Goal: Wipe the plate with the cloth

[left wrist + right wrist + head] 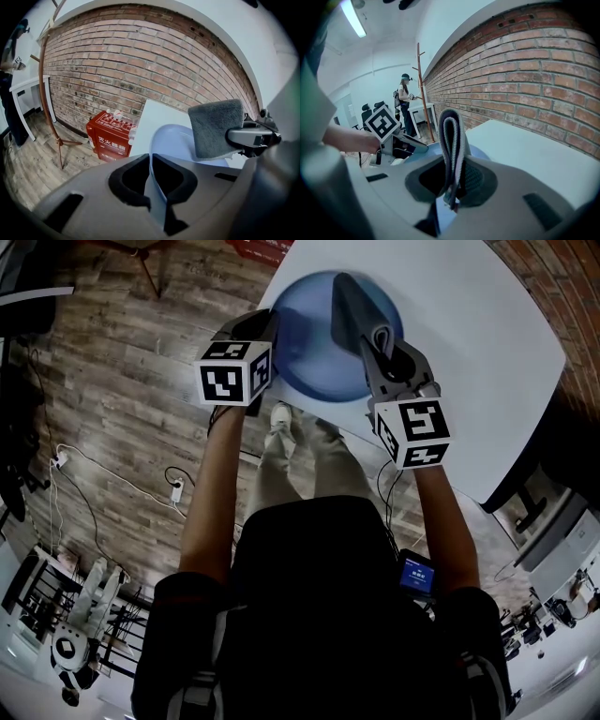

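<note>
A pale blue plate (309,348) is held over the near edge of the white table (469,362). My left gripper (272,329) is shut on the plate's left rim; in the left gripper view the plate (176,140) runs edge-on between the jaws of the left gripper (152,180). My right gripper (380,352) is shut on a folded grey cloth (354,310) that lies across the plate's right side. In the right gripper view the cloth (452,140) stands folded between the jaws of the right gripper (452,187), with the plate (426,150) just behind it.
A brick wall (140,70) runs behind the table. A red box (110,136) with white print and a wooden coat stand (47,93) stand on the plank floor left of the table. Cables (112,474) lie on the floor. A person (404,105) stands far back.
</note>
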{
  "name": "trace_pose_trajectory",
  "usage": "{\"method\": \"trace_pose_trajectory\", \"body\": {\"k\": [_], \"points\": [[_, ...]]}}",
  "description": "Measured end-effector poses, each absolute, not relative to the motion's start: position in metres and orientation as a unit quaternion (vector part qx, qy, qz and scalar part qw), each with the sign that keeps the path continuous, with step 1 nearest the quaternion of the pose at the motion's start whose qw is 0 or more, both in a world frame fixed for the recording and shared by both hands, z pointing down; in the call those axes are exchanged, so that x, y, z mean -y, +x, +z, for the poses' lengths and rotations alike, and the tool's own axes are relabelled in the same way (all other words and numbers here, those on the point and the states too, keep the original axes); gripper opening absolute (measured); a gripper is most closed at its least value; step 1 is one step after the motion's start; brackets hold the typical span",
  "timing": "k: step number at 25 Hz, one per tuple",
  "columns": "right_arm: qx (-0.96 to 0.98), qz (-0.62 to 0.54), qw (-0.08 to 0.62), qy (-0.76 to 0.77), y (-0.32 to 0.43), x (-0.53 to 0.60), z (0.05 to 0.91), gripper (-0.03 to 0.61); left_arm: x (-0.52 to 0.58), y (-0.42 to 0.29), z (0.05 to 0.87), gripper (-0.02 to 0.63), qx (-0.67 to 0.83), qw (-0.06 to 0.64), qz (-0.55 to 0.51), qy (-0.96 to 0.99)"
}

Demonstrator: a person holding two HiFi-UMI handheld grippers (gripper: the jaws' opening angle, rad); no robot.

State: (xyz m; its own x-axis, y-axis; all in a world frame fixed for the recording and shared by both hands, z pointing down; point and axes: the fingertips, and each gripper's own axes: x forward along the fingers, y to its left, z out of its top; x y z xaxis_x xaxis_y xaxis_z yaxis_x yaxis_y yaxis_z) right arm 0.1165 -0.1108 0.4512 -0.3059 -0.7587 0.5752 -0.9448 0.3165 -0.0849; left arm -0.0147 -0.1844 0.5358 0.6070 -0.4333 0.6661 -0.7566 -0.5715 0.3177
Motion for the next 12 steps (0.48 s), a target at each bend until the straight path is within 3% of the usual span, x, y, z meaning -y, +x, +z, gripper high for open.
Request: {"method": "trace_pose_trajectory", "body": {"k": [12], "points": [[0.784, 0.199, 0.226, 0.543, 0.1194, 0.1118, 0.4485, 0.052, 0.1838, -0.0166, 0.5357, 0.032, 0.364, 0.309, 0.263, 0.838]]}}
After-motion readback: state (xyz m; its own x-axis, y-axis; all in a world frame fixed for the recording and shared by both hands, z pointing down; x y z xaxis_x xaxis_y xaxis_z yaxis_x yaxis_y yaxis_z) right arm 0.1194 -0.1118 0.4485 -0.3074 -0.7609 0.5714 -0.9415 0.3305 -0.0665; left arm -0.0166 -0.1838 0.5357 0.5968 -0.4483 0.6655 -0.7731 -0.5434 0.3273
